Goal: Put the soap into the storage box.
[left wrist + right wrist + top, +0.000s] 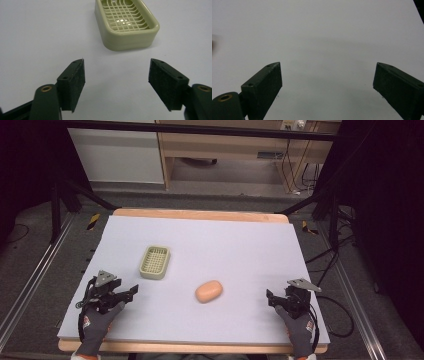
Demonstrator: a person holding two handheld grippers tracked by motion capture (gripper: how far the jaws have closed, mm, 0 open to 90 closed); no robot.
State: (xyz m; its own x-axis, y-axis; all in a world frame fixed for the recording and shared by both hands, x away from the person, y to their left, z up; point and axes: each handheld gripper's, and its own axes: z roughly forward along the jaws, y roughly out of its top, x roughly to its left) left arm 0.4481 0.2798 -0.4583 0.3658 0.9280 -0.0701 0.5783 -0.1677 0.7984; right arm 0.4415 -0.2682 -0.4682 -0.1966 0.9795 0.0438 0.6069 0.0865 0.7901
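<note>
White tabletop [200, 245], bare. Left claw [116, 75] open, nothing btwn jaws; soap dish [126, 23] just ahead. Right claw [327, 80] open too; soap [209, 291] off to its left. Approach slow, center jaws on soap.

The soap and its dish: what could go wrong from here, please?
1. The soap is smooth and rounded, so it may slip from the tongs when squeezed.
2. The soap dish looks light and stands loose on the table; a push from the open left tongs could slide it.
</note>
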